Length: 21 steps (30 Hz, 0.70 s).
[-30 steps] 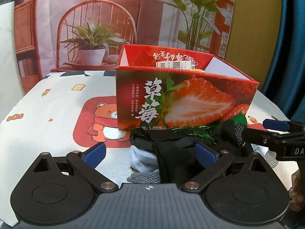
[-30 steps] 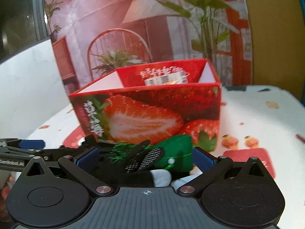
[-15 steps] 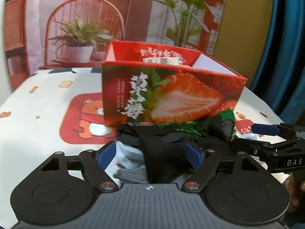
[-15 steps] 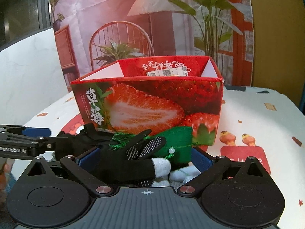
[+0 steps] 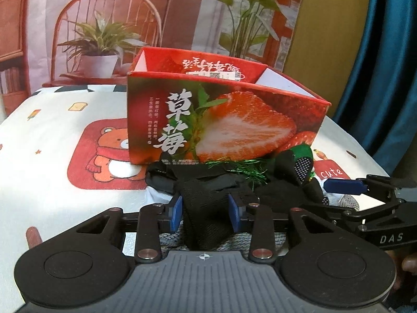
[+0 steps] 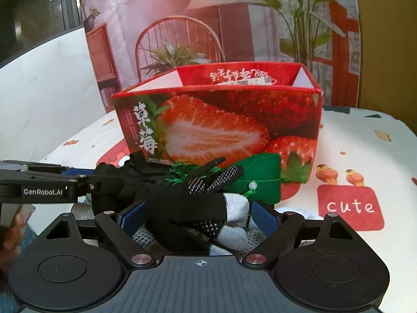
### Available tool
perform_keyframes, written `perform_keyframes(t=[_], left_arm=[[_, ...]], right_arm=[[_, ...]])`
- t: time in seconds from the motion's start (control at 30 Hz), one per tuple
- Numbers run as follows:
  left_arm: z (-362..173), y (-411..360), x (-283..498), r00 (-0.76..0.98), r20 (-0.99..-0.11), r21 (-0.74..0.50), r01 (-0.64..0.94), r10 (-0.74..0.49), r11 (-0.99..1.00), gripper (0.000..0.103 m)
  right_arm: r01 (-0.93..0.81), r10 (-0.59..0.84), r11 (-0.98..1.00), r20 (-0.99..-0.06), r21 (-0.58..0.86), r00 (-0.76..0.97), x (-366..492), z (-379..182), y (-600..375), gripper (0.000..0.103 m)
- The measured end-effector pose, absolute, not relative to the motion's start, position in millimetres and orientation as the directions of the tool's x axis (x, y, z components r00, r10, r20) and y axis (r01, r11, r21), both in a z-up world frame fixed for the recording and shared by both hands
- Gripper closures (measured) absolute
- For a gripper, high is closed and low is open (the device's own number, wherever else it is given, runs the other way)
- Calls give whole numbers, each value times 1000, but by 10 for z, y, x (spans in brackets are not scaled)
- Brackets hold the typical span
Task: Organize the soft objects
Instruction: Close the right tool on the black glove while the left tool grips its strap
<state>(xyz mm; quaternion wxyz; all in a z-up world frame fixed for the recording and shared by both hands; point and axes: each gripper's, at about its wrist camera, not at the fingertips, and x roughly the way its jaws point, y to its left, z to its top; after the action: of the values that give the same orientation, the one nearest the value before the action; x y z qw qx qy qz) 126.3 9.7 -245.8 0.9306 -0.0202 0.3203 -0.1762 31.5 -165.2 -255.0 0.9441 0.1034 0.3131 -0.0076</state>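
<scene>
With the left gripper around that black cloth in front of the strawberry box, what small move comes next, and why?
Probably finish closing, then lift. The left gripper has just been closing; its blue pads flank the black cloth, which lies in the pile before the open strawberry box. The right gripper brackets a dotted glove.

1. Red strawberry box (image 5: 226, 120) stands upright just behind the soft pile (image 5: 234, 180), walling off the way straight ahead; its top is open.
2. Left gripper (image 5: 206, 211) and right gripper (image 6: 198, 214) sit side by side at the pile, each crowding the other's inner flank.
3. Left of the box: bare tablecloth (image 5: 52, 135), open passage.
4. Right of the box: bare cloth too (image 6: 365, 151).
5. Printed backdrop (image 6: 182, 26) closes the far edge.
</scene>
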Motion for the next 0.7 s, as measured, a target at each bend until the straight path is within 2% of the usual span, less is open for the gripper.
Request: perform_keyframes(t=[0.27,0.5,0.7], left_arm=[[-2460,113,1262,740,-592,-151,288,-320,946,64],[-2467,79,1240,740,-594,-126,300,-314,946,64],[-2482,91,1233,735,-595,-129,311,-325,942,64]], right_arm=[[50,56,985,-577,167,815,303,-2520,-1595,28],[22,72,989,-604,147,794,366,-2616,-1536,39],[4,71,992,-594,124,801,402,-2649,-1490,63]])
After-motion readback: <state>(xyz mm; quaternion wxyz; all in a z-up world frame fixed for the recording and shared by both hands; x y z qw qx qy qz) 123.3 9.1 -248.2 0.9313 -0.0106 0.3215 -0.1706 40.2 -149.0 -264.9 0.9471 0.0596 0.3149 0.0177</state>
